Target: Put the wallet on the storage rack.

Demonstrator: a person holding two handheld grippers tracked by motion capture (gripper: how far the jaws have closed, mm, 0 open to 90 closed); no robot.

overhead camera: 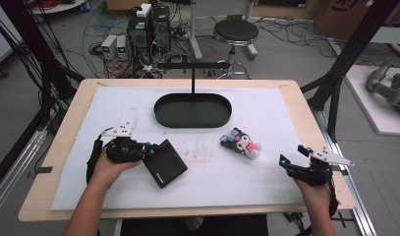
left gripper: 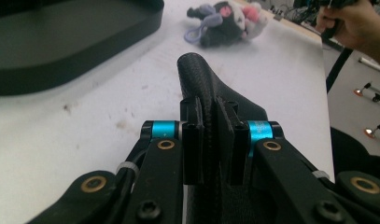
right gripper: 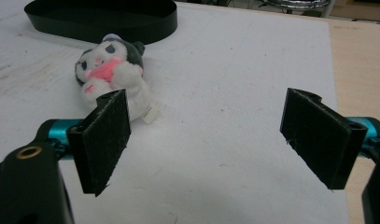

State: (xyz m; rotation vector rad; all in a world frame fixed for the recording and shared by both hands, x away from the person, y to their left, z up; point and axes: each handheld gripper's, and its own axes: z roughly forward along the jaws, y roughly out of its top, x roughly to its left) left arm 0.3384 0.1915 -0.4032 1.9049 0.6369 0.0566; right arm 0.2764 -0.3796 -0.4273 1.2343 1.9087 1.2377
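Observation:
A black leather wallet [overhead camera: 165, 163] lies left of centre on the white mat, and my left gripper [overhead camera: 151, 149] is shut on its near-left edge. In the left gripper view the jaws pinch the wallet [left gripper: 202, 79] between them, at my left gripper [left gripper: 214, 140]. A small plush toy [overhead camera: 242, 142] in black, white and pink lies right of centre; the same plush toy [right gripper: 114, 72] sits just beyond my right gripper's left jaw. My right gripper [overhead camera: 295, 154] is open near the table's right front, and in its own view my right gripper [right gripper: 206, 135] holds nothing.
A black oval tray [overhead camera: 192, 110] with a T-shaped stand sits at the back centre of the mat [overhead camera: 266, 108]. The wooden table edge [overhead camera: 325, 142] runs along the right. Cables, computer cases and a stool stand on the floor beyond.

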